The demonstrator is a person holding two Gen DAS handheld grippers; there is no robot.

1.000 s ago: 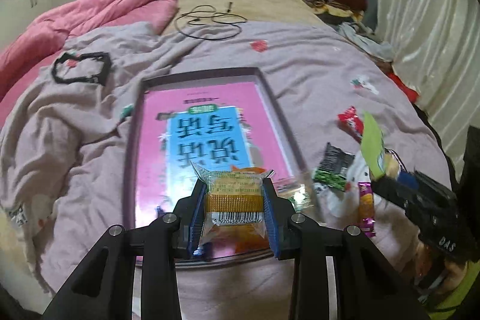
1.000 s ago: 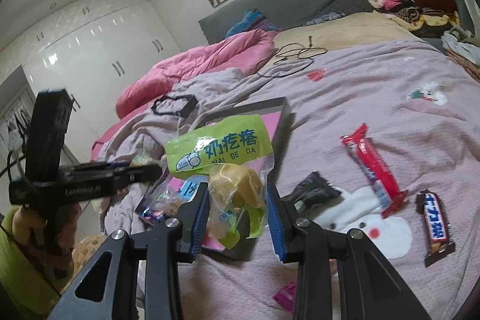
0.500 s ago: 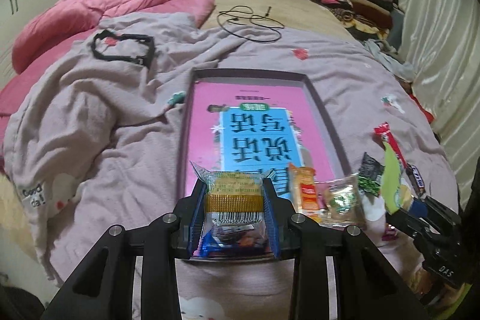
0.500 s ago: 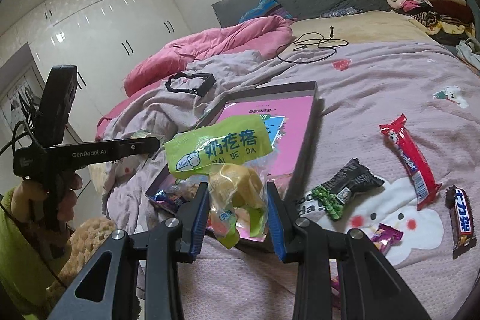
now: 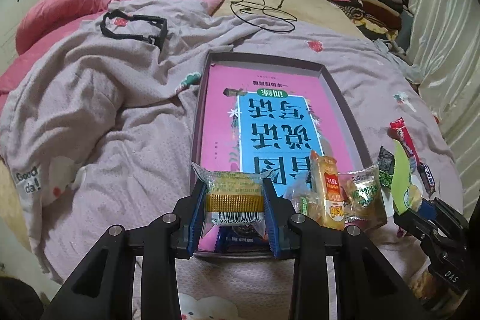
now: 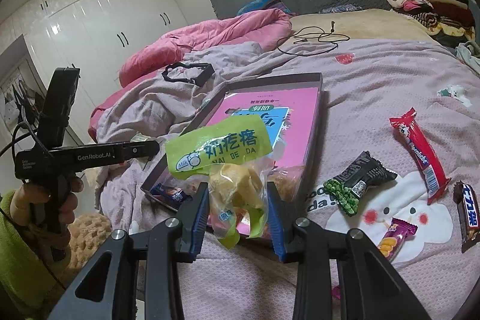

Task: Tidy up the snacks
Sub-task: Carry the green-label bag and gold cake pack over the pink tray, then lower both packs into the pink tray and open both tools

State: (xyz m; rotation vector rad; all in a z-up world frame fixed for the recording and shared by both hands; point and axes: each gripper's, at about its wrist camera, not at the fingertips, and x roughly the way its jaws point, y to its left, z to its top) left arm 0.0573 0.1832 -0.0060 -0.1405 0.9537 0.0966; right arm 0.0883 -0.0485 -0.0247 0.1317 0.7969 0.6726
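Left hand-held gripper (image 5: 235,210), closed on a clear-wrapped cake (image 5: 234,194), holds it over the tray's (image 5: 345,107) 6 o'clock end for release beside collected snacks; its long axis runs 3 to 9 o'clock. Right hand-held gripper (image 6: 237,218), closed on the green-labelled bag (image 6: 228,167), label uppermost, waits near the same end.

right tool (image 6: 237,212) clamps green-labelled snack bag (image 6: 223,158) | above box (image 6: 315,122) near corner | bed

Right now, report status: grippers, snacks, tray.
Left gripper shut on cake pack. Right gripper shut on green bag. Both over tray near end, snacks piled there.
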